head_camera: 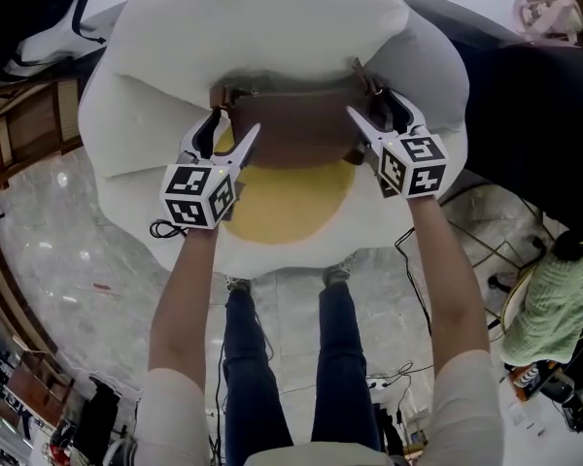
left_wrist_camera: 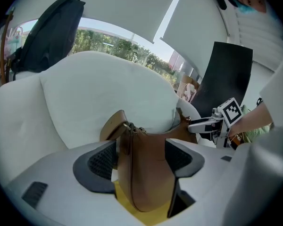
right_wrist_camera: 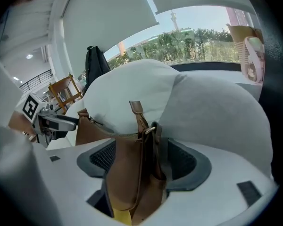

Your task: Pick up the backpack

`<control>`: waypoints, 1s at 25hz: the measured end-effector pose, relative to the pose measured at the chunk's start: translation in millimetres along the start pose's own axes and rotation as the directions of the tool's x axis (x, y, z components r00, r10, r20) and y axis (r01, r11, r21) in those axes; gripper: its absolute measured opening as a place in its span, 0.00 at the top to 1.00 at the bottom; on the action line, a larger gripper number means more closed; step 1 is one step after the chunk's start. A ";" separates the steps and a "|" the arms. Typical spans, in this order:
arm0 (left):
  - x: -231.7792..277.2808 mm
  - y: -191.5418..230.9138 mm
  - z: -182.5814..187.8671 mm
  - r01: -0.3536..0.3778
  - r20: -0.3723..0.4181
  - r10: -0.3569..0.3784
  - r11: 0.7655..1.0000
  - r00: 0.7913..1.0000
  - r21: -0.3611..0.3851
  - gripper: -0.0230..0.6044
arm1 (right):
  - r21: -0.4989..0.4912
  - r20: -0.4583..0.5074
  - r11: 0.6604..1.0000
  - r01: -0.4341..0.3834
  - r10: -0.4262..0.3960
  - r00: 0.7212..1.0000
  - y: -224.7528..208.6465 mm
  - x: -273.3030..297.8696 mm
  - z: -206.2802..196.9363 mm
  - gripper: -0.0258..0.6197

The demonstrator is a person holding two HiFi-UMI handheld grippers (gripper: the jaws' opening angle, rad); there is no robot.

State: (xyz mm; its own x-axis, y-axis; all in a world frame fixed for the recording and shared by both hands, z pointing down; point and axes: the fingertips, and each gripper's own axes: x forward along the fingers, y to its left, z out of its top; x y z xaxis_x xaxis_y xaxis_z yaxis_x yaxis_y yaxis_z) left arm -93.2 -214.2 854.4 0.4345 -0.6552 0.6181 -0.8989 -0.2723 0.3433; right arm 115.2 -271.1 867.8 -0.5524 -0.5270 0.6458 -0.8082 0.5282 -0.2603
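- Here, the left gripper (head_camera: 235, 124) has its fingers (left_wrist_camera: 101, 160) spread wide. The left end of the brown leather bag (head_camera: 301, 129) stands upright between them and fills most of the gap, and no squeeze shows on the leather.
- The right gripper (head_camera: 369, 103) is just as wide open. The bag's right end, with its strap ring and buckle, sits between that gripper's pads, and the bag rests on the seat rather than hanging from them.
- Below both sets of fingers lies a round yellow cushion (head_camera: 282, 207), and the bag's bottom edge rests on it.
- Beyond the fingertips rises the puffy back of a white chair (head_camera: 272, 37). Its lobed seat spreads out to either side of the grippers.
- Beneath the wrists is a pale, glossy marbled floor (head_camera: 68, 250), where a black cable (head_camera: 161, 228) loops just below the left gripper's marker cube.
- Well off to the left of the left fingers stands a wooden chair (head_camera: 24, 129), and a dark backpack (left_wrist_camera: 52, 32) hangs high on that same side.
- Far past the chair back, a window (left_wrist_camera: 118, 46) shows green trees.
- Out to the right of the right fingers, a person in a green top (head_camera: 559, 304) is low near the floor.
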 end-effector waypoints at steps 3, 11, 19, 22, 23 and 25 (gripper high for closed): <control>2.9 -2.3 -2.6 0.010 -0.017 -0.010 1.000 1.000 -0.005 0.47 | -0.015 -0.004 1.000 -0.016 0.016 1.000 0.4 0.9 0.2 0.46; 17.8 -2.1 -8.4 -0.001 -0.040 0.001 1.000 0.999 -0.010 0.46 | -0.008 0.000 1.000 -0.024 0.024 1.000 3.0 8.3 -1.5 0.46; 34.6 5.8 -5.8 0.007 -0.031 -0.007 1.000 1.000 -0.010 0.46 | -0.006 0.003 0.999 -0.041 0.041 0.999 2.9 20.1 -3.2 0.46; 35.7 6.6 -5.3 0.001 -0.011 -0.002 1.000 1.000 -0.024 0.47 | -0.013 -0.010 1.000 -0.005 0.005 1.000 -0.5 21.7 -3.8 0.47; 36.0 7.2 -5.1 -0.004 -0.007 0.004 1.000 1.000 -0.027 0.47 | -0.008 -0.011 1.000 0.004 -0.004 1.000 -1.8 21.5 -3.7 0.49; 35.3 11.3 -4.9 -0.024 -0.006 0.024 0.999 1.000 -0.032 0.47 | 0.011 -0.010 1.000 0.016 -0.015 1.000 -3.1 20.0 -3.5 0.57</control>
State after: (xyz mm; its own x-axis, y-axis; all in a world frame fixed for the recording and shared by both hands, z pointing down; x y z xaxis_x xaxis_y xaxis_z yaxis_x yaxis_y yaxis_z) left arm -87.8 -237.0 883.5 0.4129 -0.6575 0.6303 -0.9069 -0.2335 0.3506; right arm 107.4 -281.0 884.0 -0.5377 -0.5282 0.6571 -0.8190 0.5125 -0.2582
